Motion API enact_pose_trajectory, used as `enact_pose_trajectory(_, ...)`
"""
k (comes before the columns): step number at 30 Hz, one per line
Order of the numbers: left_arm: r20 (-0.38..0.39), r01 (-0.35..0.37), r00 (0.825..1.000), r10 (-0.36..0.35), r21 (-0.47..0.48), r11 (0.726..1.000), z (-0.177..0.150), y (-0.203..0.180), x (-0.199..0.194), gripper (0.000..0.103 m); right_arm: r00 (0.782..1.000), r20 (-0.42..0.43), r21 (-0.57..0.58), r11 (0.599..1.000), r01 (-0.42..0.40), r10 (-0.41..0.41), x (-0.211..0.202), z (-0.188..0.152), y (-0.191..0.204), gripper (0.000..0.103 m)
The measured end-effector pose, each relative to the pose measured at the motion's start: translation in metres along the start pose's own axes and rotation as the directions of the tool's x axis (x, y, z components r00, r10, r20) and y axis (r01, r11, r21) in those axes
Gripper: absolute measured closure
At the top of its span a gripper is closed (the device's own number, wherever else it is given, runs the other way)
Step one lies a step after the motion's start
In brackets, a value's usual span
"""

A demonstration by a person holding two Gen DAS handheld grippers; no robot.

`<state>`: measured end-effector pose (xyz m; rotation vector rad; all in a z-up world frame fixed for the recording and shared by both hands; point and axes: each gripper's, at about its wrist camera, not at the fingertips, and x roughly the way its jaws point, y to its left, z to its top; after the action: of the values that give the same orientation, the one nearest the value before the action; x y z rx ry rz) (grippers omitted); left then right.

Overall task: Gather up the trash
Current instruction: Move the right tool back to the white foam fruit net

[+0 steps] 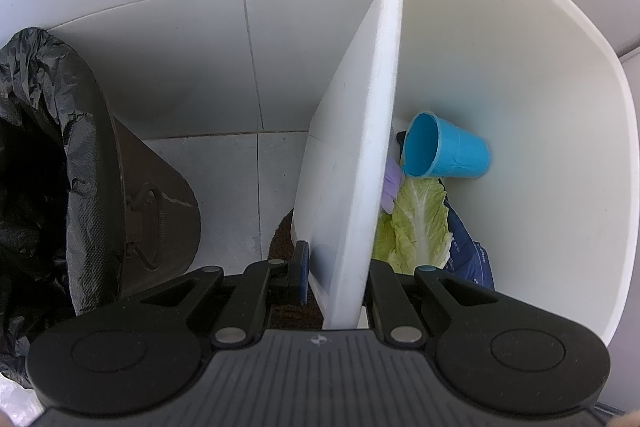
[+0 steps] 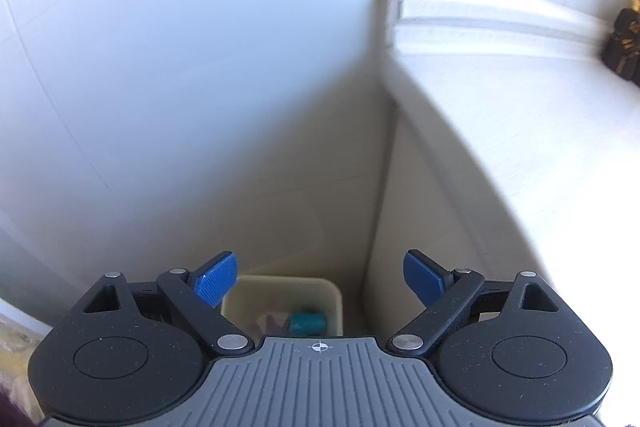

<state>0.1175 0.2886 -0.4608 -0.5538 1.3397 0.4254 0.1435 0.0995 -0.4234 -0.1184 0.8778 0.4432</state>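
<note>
Your left gripper clamps the rim of the white bin, one finger outside the wall and one inside. In the bin lie a blue cup, a cabbage leaf and a dark blue wrapper. A black-lined bin stands to the left on the floor. Your right gripper hangs open, holding nothing.

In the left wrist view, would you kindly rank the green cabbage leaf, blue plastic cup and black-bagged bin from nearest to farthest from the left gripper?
1. Green cabbage leaf, inside the white bin that the left gripper clamps, just right of its wall.
2. Blue plastic cup, deeper inside.
3. Black-bagged bin, far left.
</note>
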Motion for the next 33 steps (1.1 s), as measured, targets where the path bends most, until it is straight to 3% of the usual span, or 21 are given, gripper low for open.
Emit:
enact_pose_trajectory(8, -0.002, -0.007, 1.0, 0.007, 0.003, 1.0, 0.001, -0.002, 0.0, 0.094, 0.994, 0.072, 0.111, 0.991, 0.076, -0.085, -0.049, 0.014, -0.073, 0.011)
enact_pose_trajectory(12, -0.002, -0.009, 1.0, 0.009, 0.004, 1.0, 0.002, -0.002, 0.0, 0.094, 0.979, 0.104, 0.148, 0.976, 0.158, -0.174, -0.066, 0.014, -0.109, 0.01)
enact_pose_trajectory(15, -0.001, -0.014, 1.0, 0.014, 0.008, 1.0, 0.001, -0.005, -0.001, 0.094, 0.955, 0.119, 0.184, 0.951, 0.248, -0.272, -0.072, 0.015, -0.138, 0.009)
enact_pose_trajectory(21, 0.0, -0.024, 1.0, 0.024, 0.017, 1.0, 0.001, -0.008, -0.001, 0.094, 0.883, 0.127, 0.239, 0.878, 0.415, -0.452, -0.085, 0.019, -0.193, 0.009)
enact_pose_trajectory(33, 0.001, -0.032, 0.999, 0.032, 0.022, 0.999, 0.0, -0.011, -0.001, 0.094, 0.787, 0.027, 0.361, 0.74, 0.568, -0.617, -0.104, 0.016, -0.283, 0.009)
